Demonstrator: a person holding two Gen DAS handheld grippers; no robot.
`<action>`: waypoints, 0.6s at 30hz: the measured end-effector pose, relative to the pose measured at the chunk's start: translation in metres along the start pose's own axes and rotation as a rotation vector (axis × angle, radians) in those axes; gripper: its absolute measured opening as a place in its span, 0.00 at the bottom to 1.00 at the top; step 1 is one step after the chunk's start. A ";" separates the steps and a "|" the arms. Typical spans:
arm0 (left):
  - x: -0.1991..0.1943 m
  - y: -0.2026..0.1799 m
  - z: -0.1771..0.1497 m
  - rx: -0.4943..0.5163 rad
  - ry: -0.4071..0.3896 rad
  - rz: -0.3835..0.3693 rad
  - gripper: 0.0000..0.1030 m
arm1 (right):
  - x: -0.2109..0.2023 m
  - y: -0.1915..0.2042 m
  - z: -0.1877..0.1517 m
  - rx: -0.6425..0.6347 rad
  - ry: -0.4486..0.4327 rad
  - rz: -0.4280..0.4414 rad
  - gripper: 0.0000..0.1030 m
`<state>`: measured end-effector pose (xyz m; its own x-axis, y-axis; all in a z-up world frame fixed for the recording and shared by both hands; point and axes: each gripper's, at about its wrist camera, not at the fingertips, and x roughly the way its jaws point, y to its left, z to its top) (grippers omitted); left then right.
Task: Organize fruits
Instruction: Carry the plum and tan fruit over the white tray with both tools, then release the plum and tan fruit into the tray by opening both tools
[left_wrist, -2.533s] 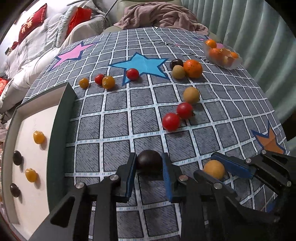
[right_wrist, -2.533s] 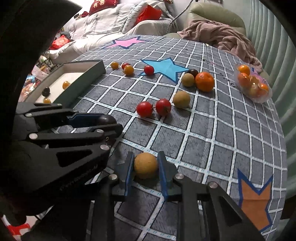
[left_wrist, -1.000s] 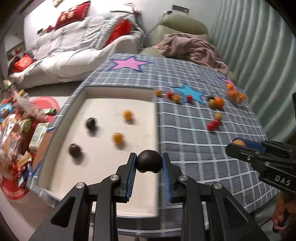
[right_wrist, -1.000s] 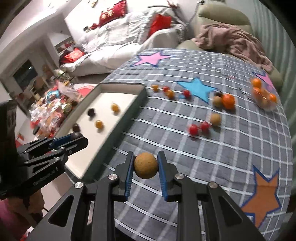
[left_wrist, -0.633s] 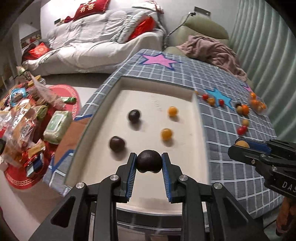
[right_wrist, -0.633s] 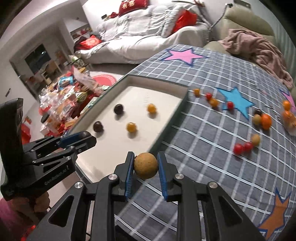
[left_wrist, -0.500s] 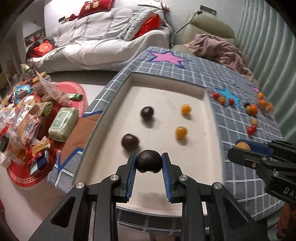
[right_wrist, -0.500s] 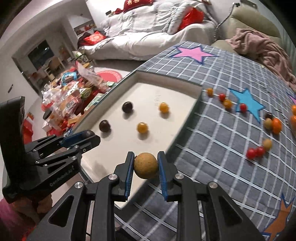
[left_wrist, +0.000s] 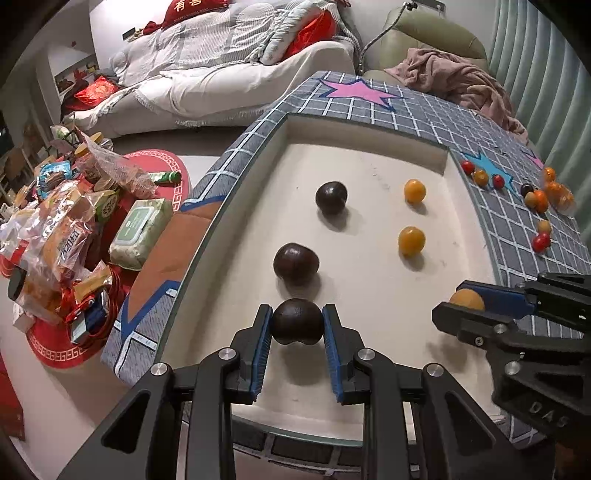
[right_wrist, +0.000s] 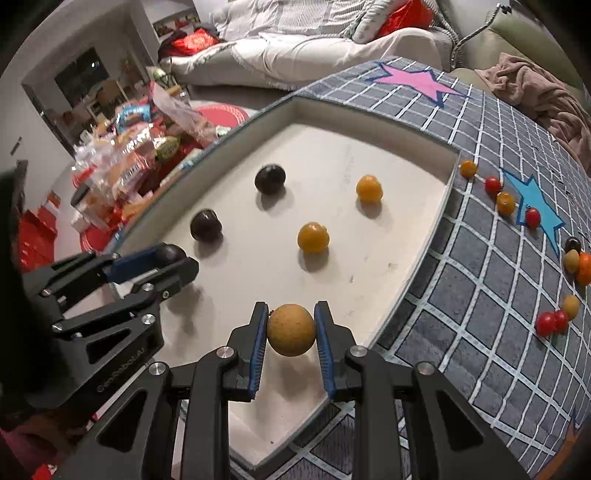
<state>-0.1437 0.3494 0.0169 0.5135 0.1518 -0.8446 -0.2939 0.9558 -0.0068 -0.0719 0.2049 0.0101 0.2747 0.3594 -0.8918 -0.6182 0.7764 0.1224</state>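
Observation:
My left gripper (left_wrist: 297, 326) is shut on a dark brown fruit (left_wrist: 297, 320) and holds it over the near left part of the white tray (left_wrist: 369, 295). My right gripper (right_wrist: 290, 330) is shut on a tan round fruit (right_wrist: 291, 329) over the tray's near right part (right_wrist: 388, 258). In the tray lie two dark fruits (left_wrist: 295, 265) (left_wrist: 331, 197) in a left column and two orange fruits (left_wrist: 411, 240) (left_wrist: 414, 191) in a right column. The right gripper also shows in the left wrist view (left_wrist: 466, 300), the left gripper in the right wrist view (right_wrist: 173, 258).
Several loose red, orange and tan fruits (right_wrist: 554, 321) lie on the grey checked tablecloth (right_wrist: 480, 295) right of the tray. A clear bowl of oranges (left_wrist: 557, 192) stands far right. Snack packets (left_wrist: 66, 236) lie on the floor left. A sofa (left_wrist: 221, 74) stands behind.
Both grippers carried their fruits from the tablecloth leftward to above the tray and came lower and closer to it. Both stay shut on their fruits.

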 end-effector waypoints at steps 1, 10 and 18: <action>0.002 0.000 -0.001 0.003 0.005 0.001 0.28 | 0.002 0.000 -0.001 -0.001 0.006 -0.003 0.27; 0.003 0.007 -0.005 -0.032 -0.008 0.027 0.72 | -0.012 -0.004 0.002 0.012 -0.033 0.003 0.70; -0.002 -0.005 -0.007 -0.021 0.002 0.014 0.72 | -0.042 -0.012 0.000 0.041 -0.110 -0.017 0.96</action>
<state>-0.1493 0.3420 0.0151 0.5077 0.1648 -0.8456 -0.3183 0.9480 -0.0063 -0.0763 0.1801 0.0464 0.3658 0.3989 -0.8409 -0.5828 0.8026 0.1272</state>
